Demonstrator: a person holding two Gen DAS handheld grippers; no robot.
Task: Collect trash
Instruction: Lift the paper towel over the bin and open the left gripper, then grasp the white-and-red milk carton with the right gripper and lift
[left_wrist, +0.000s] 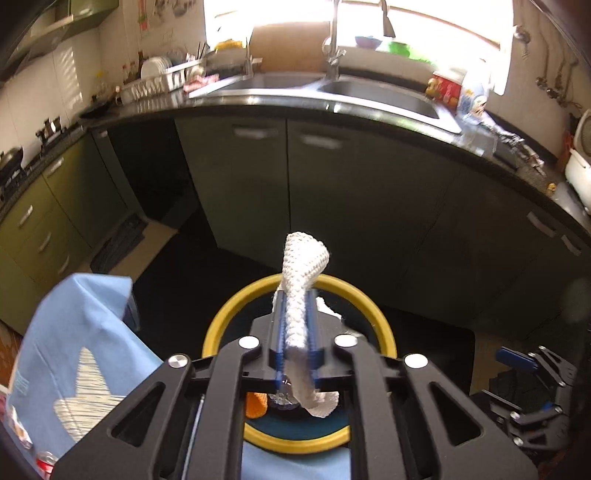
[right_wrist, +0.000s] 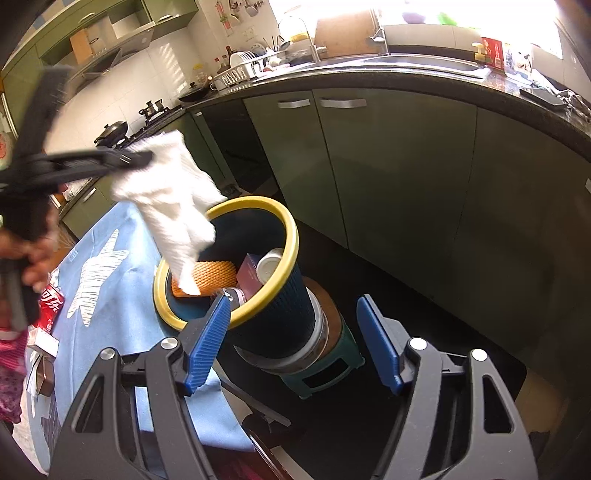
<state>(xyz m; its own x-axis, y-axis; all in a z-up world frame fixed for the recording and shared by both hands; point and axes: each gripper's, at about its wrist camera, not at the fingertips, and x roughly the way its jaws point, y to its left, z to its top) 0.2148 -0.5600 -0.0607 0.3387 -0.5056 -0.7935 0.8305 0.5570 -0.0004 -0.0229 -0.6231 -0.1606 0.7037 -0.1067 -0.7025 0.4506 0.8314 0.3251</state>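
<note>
the left gripper (left_wrist: 297, 328) was clamped on a white knitted cloth (left_wrist: 303, 273), right over the yellow-rimmed bin (right_wrist: 284, 236). the cloth looked light and floppy, sagging from the jaws with its tail dipping inside the rim, so any pinch on a fold should do and it should drop easily once released. an orange sponge (right_wrist: 216, 275) and a box (right_wrist: 249, 271) already sat in the bin. the right gripper (right_wrist: 295, 343) hung near, jaws apart and empty. a red can (right_wrist: 50, 306) waited on the blue-covered tabletop (right_wrist: 110, 280), left.
</note>
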